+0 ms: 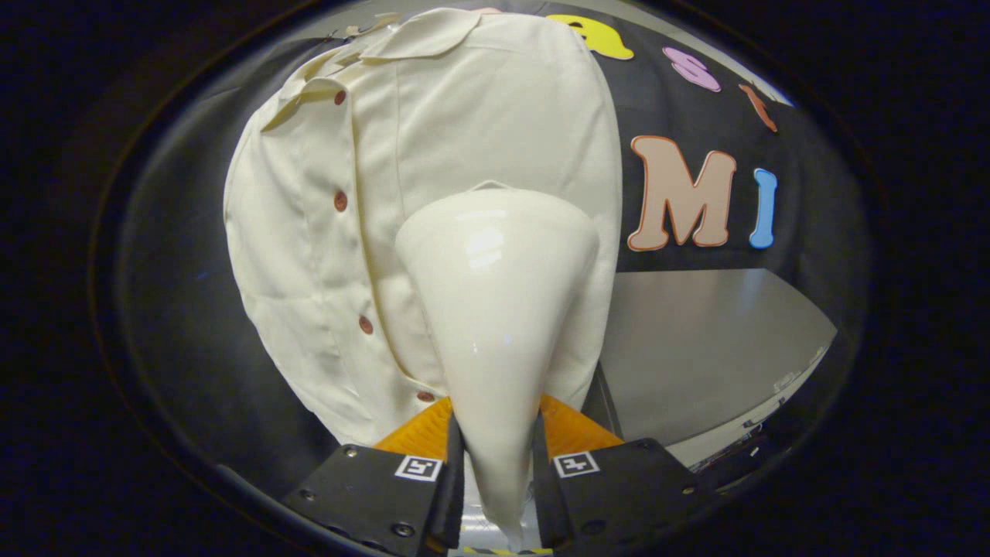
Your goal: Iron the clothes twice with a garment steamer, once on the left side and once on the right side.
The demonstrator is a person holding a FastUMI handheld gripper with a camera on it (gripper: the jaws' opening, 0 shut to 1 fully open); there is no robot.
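Observation:
A cream button-up shirt point(325, 232) hangs against the black booth wall, its collar at the top and a row of brown buttons running down its front. A glossy white garment steamer point(495, 309) stands between my fingers, cone-shaped, its narrow handle down in the grip and its wide head pointing at the shirt's right half. My gripper point(497, 464) is shut on the steamer's handle, both fingers pressing its sides. The steamer head hides the part of the shirt behind it; I cannot tell whether it touches the cloth.
A grey table top point(711, 348) lies to the right of the shirt, below the wall. An orange part point(421, 433) sits just beyond my fingers, under the shirt's hem.

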